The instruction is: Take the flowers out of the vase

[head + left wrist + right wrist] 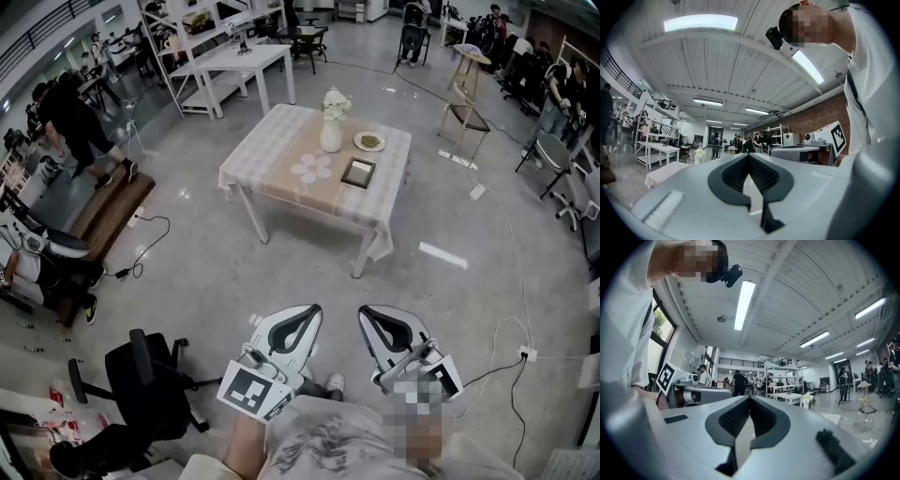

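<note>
Grey floor [187, 253]; white flowers [336, 101] in smooth vase [331, 138] on checked-cloth bench [272, 155], well past left gripper [313, 310], right gripper [367, 312], both clenched empty.

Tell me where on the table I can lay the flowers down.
Free: the left side of the table, between its left edge and the flower-shaped mat; also the near strip before the dark frame. Crowded: the far right, around vase and plate.

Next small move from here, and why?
Probably step toward the table: the vase with its flowers stands far ahead of the left hand-held gripper and the right hand-held gripper, both shut and empty.
</note>
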The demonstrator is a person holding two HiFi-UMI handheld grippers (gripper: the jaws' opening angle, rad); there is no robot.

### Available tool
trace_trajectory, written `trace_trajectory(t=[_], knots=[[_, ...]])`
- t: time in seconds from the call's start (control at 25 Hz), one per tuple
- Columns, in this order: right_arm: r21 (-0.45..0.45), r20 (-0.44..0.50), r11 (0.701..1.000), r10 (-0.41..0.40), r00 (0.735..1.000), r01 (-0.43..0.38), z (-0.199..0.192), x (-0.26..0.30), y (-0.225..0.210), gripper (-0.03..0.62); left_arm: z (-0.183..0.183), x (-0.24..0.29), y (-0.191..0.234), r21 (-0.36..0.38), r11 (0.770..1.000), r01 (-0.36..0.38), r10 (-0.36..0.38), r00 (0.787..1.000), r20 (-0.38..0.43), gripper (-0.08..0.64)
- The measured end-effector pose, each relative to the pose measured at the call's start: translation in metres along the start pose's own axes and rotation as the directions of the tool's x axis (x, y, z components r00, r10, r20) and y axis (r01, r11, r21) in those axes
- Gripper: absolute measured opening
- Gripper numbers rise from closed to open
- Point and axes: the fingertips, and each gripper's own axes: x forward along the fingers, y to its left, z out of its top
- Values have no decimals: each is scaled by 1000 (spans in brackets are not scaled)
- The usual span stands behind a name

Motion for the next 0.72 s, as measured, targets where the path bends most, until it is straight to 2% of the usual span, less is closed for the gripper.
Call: trace_trajectory(t=[0.36, 0.72], knots=[[11, -2, 1000, -8, 1000, 8, -7, 8, -21, 17, 0, 21, 6, 20, 1000, 2, -2, 1000, -5, 9], [10, -31, 1000, -14, 999, 14, -19, 48, -38, 17, -12, 39, 45, -3, 1000, 14, -14, 1000, -8, 9]])
